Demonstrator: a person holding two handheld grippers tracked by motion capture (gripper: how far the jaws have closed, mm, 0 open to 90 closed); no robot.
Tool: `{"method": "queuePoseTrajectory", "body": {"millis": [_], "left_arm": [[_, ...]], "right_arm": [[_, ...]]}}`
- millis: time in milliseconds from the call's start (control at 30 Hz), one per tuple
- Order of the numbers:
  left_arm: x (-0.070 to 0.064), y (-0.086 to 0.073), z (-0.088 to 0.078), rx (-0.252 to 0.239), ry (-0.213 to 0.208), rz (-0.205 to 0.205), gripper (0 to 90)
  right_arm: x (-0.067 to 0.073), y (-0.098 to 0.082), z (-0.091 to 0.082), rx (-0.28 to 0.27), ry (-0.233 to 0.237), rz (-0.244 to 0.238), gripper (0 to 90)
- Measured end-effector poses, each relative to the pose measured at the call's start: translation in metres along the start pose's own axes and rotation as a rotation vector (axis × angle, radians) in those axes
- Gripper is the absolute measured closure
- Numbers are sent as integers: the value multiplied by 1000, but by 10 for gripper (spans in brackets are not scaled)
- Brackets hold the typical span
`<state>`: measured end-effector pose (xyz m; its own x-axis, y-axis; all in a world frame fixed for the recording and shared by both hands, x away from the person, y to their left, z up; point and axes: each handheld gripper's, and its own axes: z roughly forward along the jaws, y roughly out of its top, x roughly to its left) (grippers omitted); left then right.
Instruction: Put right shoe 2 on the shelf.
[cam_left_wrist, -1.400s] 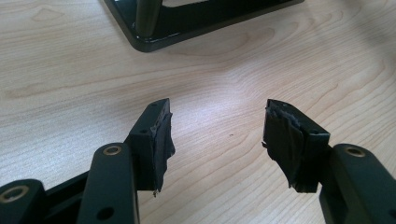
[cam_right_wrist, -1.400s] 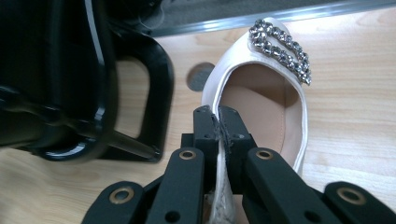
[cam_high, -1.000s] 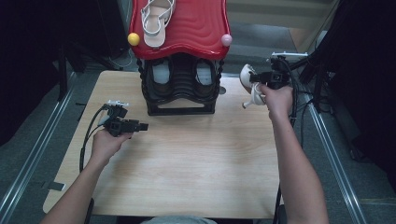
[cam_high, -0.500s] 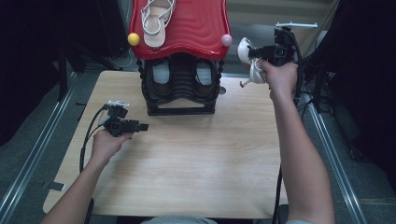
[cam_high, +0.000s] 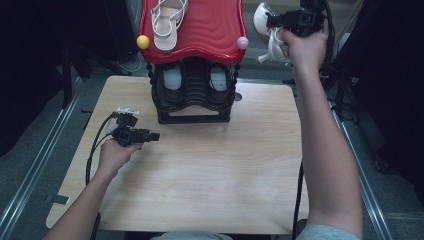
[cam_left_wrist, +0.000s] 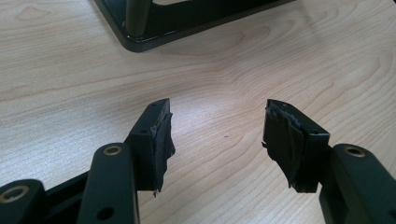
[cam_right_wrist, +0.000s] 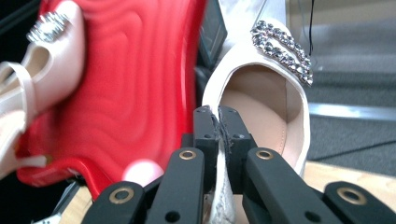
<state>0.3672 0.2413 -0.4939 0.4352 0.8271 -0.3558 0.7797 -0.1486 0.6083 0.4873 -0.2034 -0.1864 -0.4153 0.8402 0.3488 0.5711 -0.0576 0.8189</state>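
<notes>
Progress is judged at roughly the halfway mark: one white rhinestone sandal (cam_high: 167, 22) is already laid on the red wavy top shelf (cam_high: 210, 27) of the shoe rack (cam_high: 192, 95), toward its left side, while the second sandal (cam_high: 265, 25) is held in the air just beside the shelf's right edge, above the pink ball (cam_high: 242, 42) at that corner. The right gripper (cam_right_wrist: 218, 140) is clamped on this sandal's side wall, its jaws pressed nearly together over the thin edge, as seen in the right gripper view, where the jewelled toe strap (cam_right_wrist: 281, 49) points up and away. What appears left is for the sandal to be carried over the shelf, set down in the bare right half beside its mate, and released.

The left gripper (cam_high: 131, 134) is kept low over the wooden counter (cam_high: 210, 180), in front of the rack's left corner; its jaws stand apart with nothing between them, bare wood being seen through the gap in the left gripper view.

Around the work, a pair of dark shoes with pale insoles (cam_high: 192, 80) is stored on the lower tier of the black frame. A yellow ball (cam_high: 143, 41) marks the shelf's front left corner. In the way of the placement, the pink ball and the raised shelf edge would have to be cleared, and the loose strap (cam_high: 272, 50) hanging below the held sandal could catch on them.
</notes>
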Motion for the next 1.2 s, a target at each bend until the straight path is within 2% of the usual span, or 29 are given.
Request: {"method": "queuePoseTrajectory", "body": {"millis": [400,600,833,967,1200], "left_arm": [[1,0,0,2,-8,-5,424],[1,0,0,3,-12,-1,424],[2,0,0,7,-12,3,424],[2,0,1,7,-13,1,424],[0,0,1,13,-12,7,424]], "right_arm": [[53,42,8,-29,12,-83,887],[76,54,22,-30,16,-118,887],[92,52,47,-12,20,-163,887],[99,46,55,-16,-4,-219,887],[99,31,65,8,-2,-241,886]]}}
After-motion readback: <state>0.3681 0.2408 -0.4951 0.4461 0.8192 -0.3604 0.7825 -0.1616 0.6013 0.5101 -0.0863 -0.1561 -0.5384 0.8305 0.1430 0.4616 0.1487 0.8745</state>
